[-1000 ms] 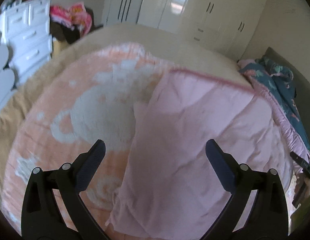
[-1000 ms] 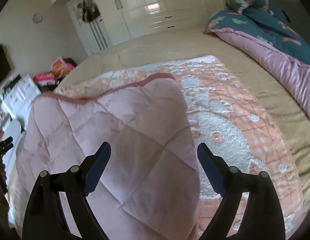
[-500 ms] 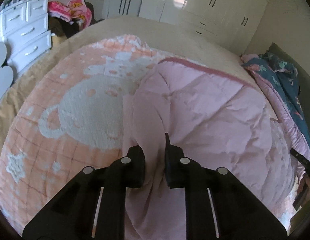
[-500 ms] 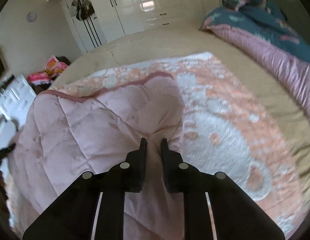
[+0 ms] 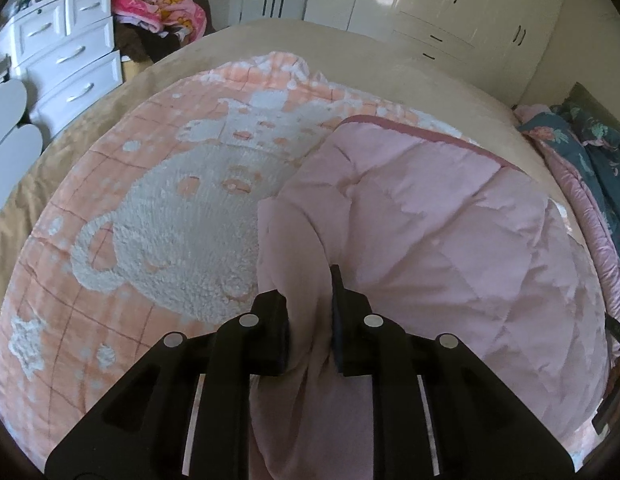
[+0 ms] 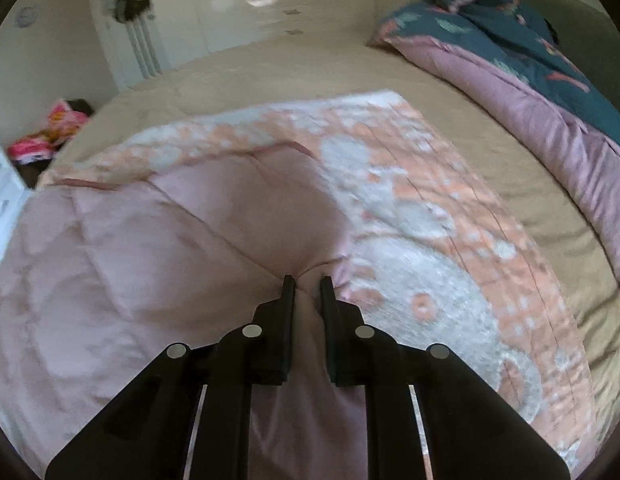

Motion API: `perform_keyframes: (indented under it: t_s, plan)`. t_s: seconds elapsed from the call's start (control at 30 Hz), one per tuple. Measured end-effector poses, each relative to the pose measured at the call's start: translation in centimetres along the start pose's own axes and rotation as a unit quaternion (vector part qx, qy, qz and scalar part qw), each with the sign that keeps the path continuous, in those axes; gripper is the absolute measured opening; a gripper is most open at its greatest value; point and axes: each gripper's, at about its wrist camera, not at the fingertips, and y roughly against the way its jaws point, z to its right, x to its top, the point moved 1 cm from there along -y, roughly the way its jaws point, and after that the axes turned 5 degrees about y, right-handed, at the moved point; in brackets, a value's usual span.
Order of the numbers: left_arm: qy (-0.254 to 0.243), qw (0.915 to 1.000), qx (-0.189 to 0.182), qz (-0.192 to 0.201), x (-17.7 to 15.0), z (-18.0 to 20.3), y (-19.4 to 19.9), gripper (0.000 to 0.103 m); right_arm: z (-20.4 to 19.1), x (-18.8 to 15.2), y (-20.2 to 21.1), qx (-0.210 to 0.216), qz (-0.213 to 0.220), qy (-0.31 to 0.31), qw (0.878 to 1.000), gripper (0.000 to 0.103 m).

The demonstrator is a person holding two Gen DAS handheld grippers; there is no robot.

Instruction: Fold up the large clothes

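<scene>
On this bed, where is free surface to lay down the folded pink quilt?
Bare tan bed cover lies between the peach blanket and the wardrobes, and between blanket and teal duvet. Crowded: the bed's middle, where both claws, left and right, grip the pink quilt.

A wide bed [image 5: 390,68] with a tan cover carries everything. An orange-and-white fleece blanket [image 5: 157,216] lies spread flat on it. Beside that blanket, along the bed's headboard edge, lies a bunched teal floral duvet with pink lining [image 6: 522,80], apart from the blanket.
</scene>
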Motion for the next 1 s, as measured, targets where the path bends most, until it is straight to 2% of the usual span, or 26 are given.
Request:
perform_keyframes:
  t_s: [0.1, 0.2, 0.23, 0.27, 0.3, 0.33, 0.37, 0.43, 0.47, 0.5, 0.67, 0.8, 1.0]
  plan:
    - [-0.009, 0.9999, 0.007, 0.003, 0.0, 0.1, 0.0, 0.012, -0.2, -0.4, 0.3, -0.003, 0.008, 0.009, 1.000, 0.013]
    - [-0.010, 0.9999, 0.012, 0.006, -0.2, -0.1, 0.4, 0.017, -0.1, -0.7, 1.3, -0.001, 0.016, 0.015, 1.000, 0.020]
    - [-0.008, 0.9999, 0.013, 0.007, -0.2, -0.2, 0.7, 0.018, 0.0, -0.8, 1.8, 0.003, 0.021, 0.011, 1.000, 0.026]
    - [-0.006, 0.9998, 0.015, 0.012, -0.2, -0.3, 1.1, 0.022, 0.2, -0.9, 2.6, 0.015, 0.030, 0.005, 0.999, 0.046]
    - [-0.006, 0.9997, 0.017, 0.016, -0.2, -0.3, 1.5, 0.025, 0.3, -1.1, 3.4, 0.026, 0.041, 0.002, 0.999, 0.058]
    - [-0.006, 0.9996, 0.018, 0.019, -0.3, -0.3, 1.9, 0.027, 0.4, -1.3, 4.5, 0.035, 0.061, -0.001, 0.998, 0.075]
    - [-0.006, 0.9995, 0.018, 0.024, -0.4, -0.2, 2.3, 0.032, 0.4, -1.6, 5.8, 0.044, 0.079, -0.002, 0.996, 0.082]
    - [-0.005, 0.9992, 0.017, 0.036, -0.7, 0.0, 3.6, 0.049, 0.3, -2.0, 8.2, 0.054, 0.100, -0.001, 0.993, 0.089]
    - [-0.004, 0.9988, 0.017, 0.047, -0.9, 0.0, 4.5, 0.064, 0.3, -2.2, 9.1, 0.057, 0.108, 0.000, 0.992, 0.094]
    - [-0.003, 0.9985, 0.016, 0.052, -1.0, 0.2, 5.1, 0.072, 0.2, -2.4, 10.1, 0.061, 0.117, 0.001, 0.991, 0.096]
    - [-0.011, 0.9977, 0.007, 0.067, -2.1, 0.8, 8.1, 0.094, -0.3, -3.7, 15.0, 0.082, 0.146, 0.012, 0.986, 0.099]
    - [-0.016, 0.9975, 0.000, 0.069, -3.4, 1.1, 10.2, 0.094, -0.5, -5.2, 17.9, 0.082, 0.161, 0.016, 0.983, 0.099]
    - [-0.016, 0.9978, -0.010, 0.063, -5.8, 0.6, 12.3, 0.094, -0.5, -8.0, 19.9, 0.086, 0.152, 0.005, 0.985, 0.099]
